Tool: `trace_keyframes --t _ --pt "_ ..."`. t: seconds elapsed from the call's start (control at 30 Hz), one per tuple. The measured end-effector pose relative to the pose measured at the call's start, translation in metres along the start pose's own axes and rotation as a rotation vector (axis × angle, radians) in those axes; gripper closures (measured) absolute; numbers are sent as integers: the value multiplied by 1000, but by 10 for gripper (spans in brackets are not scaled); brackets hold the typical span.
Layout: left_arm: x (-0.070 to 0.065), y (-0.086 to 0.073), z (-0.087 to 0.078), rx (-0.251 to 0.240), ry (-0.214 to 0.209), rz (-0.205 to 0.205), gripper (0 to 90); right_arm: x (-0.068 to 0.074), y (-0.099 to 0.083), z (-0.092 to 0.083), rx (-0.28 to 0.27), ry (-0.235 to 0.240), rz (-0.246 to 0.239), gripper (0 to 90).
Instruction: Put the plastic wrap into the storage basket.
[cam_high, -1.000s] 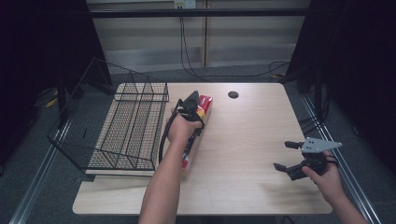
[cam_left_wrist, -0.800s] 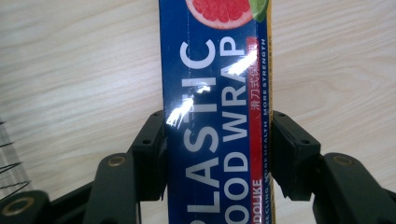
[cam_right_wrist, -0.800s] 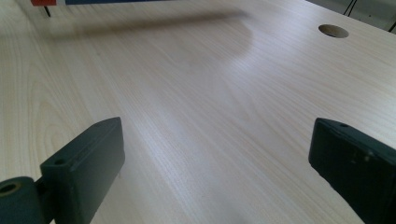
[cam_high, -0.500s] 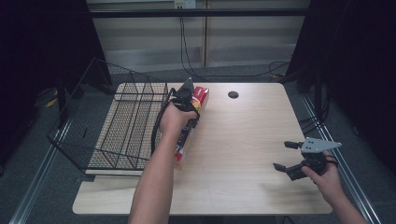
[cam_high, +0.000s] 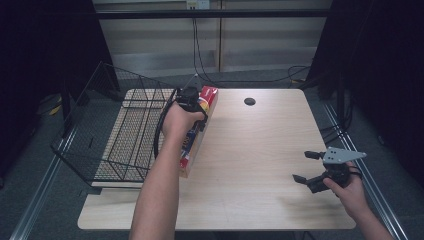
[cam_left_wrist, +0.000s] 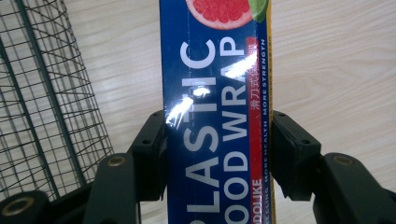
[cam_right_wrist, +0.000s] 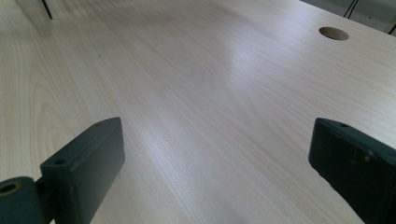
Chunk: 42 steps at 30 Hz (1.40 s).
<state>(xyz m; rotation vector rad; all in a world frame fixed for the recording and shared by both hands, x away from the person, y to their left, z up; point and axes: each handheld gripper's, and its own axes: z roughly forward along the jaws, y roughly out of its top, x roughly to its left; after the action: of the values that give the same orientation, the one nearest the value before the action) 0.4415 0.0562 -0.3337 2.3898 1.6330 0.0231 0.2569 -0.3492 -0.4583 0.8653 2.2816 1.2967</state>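
Clearly printed in white on dark blue, "PLASTIC FOOD WRAP" runs along the long box of plastic wrap (cam_left_wrist: 217, 116), with a grapefruit slice pictured at its far end and a red strip of small text down one side. In the high view the box (cam_high: 206, 102) lies lengthwise on the left part of the table (cam_high: 260, 150), just beside the wire basket (cam_high: 115, 135). The left gripper (cam_high: 192, 102) is clamped across the box, one black jaw pressed on each long side, and the left hand (cam_high: 180, 120) holds it from above.

To the right of the box the pale wood is bare as far as the right edge. A round cable hole (cam_high: 249, 101) sits near the far edge. The basket's open mesh stands close along the box's left side and overhangs the table's left edge.

The right gripper (cam_high: 306, 166) hovers low near the table's front right corner, jaws spread wide with nothing between them, held by the right hand (cam_high: 350, 187).
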Motion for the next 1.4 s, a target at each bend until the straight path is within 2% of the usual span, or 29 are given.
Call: trace_keyframes --t 0.07,0.1,0.17,0.33,0.37,0.63,0.77,0.93,1.03,1.07,1.17,1.4 --pt "0 0 -3 1 4 -10 452 0 0 0 1 0 -1 31" --pt "2 -1 -4 1 7 1 451 0 0 0 0 6 -2 32" --pt "3 -1 -8 -2 3 -18 452 0 0 1 2 10 -1 32" --pt "3 -1 -18 -12 13 -29 452 0 0 0 -3 5 -1 32" --pt "4 -1 -20 -10 15 -21 452 0 0 0 -3 6 -3 32" --pt "5 -1 -39 -12 13 -29 452 1 1 0 -3 7 -5 32" --pt "7 -1 -47 -6 26 -33 452 1 1 0 1 1 -8 32" --pt "12 -2 -55 -15 28 -46 452 1 1 0 2 6 -7 32" --pt "14 -4 -59 -18 29 -72 451 1 1 0 2 9 -5 32" --pt "16 -4 -61 -13 36 -61 451 1 1 -1 3 6 -6 32" --pt "18 -6 -64 -20 38 -78 450 1 1 0 0 9 -7 32" --pt "22 -7 -73 -15 42 -82 451 2 1 1 -2 15 -9 32"
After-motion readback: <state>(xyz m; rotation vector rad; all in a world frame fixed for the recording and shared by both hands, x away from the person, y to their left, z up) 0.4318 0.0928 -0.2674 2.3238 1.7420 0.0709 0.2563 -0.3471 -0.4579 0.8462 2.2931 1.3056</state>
